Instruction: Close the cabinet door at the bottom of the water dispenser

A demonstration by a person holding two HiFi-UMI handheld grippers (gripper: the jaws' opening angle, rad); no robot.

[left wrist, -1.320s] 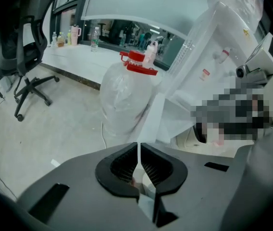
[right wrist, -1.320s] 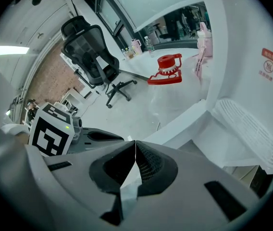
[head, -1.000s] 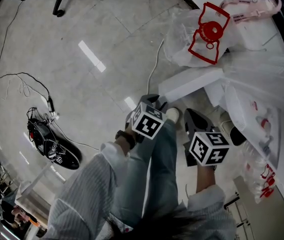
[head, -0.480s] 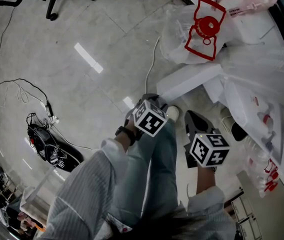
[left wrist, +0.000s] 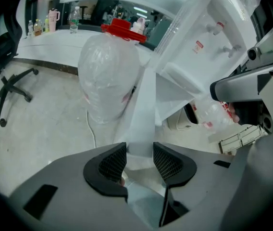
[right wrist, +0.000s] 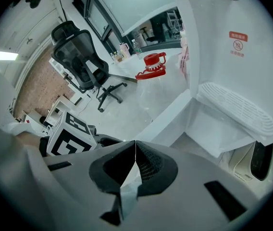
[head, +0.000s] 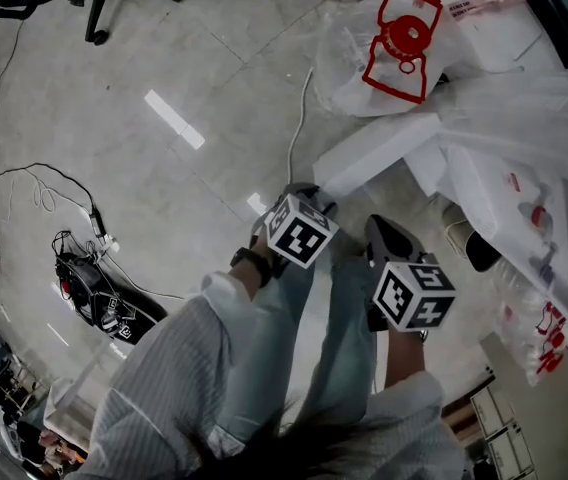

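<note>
The white flat-panel cabinet door [head: 379, 153] stands swung open from the foot of the tall white water dispenser [head: 524, 158], which is wrapped in clear plastic film; in the head view the door reads as a pale slab jutting out over the floor, just ahead of both grippers. In the left gripper view the door's [left wrist: 143, 105] narrow front edge rises directly in line with the gap of the left gripper [left wrist: 140, 160]. That gripper's jaws have just been spreading wide and then narrowing a little. They stand apart, with the edge between the black ribbed pads [left wrist: 113, 160] and no visible press on it. The right gripper [right wrist: 135, 165] hangs beside the left gripper, its jaws closed together on nothing, pointing toward the dispenser's [right wrist: 232, 42] lower front, under the white slotted drip tray [right wrist: 235, 107]. From above, the left gripper [head: 302, 200] sits just short of the door's free end and the right gripper [head: 384, 236] is nearer the dispenser. Just beyond the door stands a large clear water bottle [left wrist: 108, 76] bagged in plastic, with a red cap and carry handle [head: 401, 40]. A thin white cord [head: 299, 133] trails over the pale glossy tiled floor [head: 164, 68] beside the bottle. Farther off, a black mesh office chair [right wrist: 81, 61] stands on castors.
</note>
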